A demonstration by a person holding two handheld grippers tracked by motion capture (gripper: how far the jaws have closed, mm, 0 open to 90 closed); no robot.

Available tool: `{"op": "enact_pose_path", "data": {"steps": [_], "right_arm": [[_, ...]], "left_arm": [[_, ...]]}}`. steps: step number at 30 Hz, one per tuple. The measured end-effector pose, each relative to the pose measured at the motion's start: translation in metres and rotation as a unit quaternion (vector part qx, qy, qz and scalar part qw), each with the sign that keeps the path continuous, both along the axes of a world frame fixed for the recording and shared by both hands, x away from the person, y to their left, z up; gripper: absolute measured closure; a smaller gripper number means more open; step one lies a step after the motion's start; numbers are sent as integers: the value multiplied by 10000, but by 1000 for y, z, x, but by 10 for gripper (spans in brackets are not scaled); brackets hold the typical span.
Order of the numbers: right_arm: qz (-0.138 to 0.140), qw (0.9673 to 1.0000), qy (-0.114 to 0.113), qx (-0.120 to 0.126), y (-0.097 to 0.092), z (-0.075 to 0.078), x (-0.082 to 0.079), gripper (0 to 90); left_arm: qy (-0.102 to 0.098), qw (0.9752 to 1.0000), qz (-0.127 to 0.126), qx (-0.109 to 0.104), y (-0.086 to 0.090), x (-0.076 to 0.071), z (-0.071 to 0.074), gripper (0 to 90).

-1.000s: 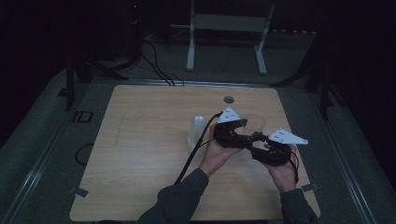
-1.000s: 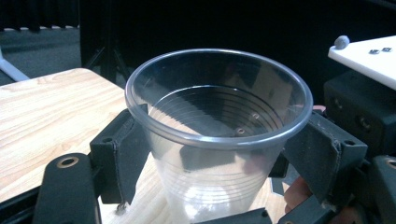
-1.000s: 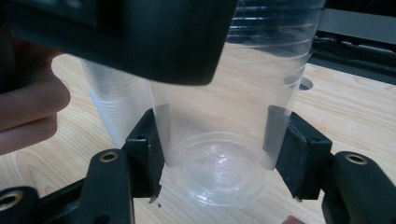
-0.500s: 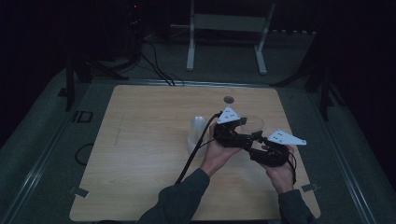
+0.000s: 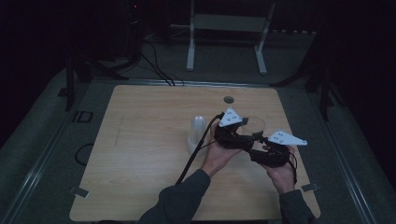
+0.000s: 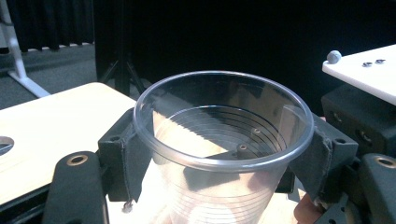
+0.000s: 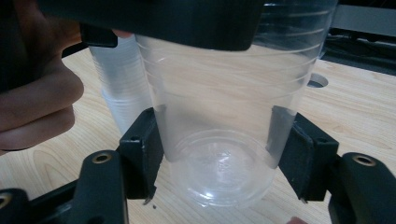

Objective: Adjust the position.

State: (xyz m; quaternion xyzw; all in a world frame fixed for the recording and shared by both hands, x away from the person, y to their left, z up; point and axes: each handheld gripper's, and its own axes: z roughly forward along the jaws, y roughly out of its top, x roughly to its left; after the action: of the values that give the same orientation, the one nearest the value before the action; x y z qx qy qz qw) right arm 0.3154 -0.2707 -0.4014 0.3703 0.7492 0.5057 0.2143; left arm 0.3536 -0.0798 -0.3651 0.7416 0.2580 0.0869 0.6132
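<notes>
Since the earlier frame the left hand-held gripper (image 5: 251, 132) has been closing its jaws, and its pads now press the sides of the clear ribbed plastic cup (image 5: 255, 125) just under the rim; both hands have kept their place. Nearest the tabletop's near edge, toward its right corner, the right hand-held gripper (image 5: 260, 148) reaches up at the same cup. In the right gripper view its jaws stand spread on either side of the cup's (image 7: 229, 135) lower wall, and whether the pads actually touch is hard to say through the clear plastic. The cup (image 6: 219, 140) is upright, in the right half of the light wooden tabletop (image 5: 140, 163). Just left of the hands stands a stack of cloudy white plastic cups (image 5: 196, 134). Farther off, near the far edge, a small round hole (image 5: 228, 99) sits in the tabletop.
</notes>
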Motion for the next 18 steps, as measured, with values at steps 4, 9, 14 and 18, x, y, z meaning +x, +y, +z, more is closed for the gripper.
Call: {"op": "enact_pose_path", "data": {"steps": [4, 9, 14, 18], "right_arm": [[-44, 10000, 13, -14, -1, -1, 0, 334], [-67, 10000, 0, -25, -3, -1, 0, 313], [-86, 10000, 9, -23, -4, -2, -2, 304], [-112, 9999, 3, -11, -7, -3, -3, 299]], "left_arm": [[-23, 10000, 19, 32, 0, 0, 0, 279], [-56, 9999, 59, 65, -1, -1, 0, 280], [-145, 9997, 137, 161, -1, -3, 0, 280], [-194, 9995, 159, 168, -2, -4, 1, 280]]}}
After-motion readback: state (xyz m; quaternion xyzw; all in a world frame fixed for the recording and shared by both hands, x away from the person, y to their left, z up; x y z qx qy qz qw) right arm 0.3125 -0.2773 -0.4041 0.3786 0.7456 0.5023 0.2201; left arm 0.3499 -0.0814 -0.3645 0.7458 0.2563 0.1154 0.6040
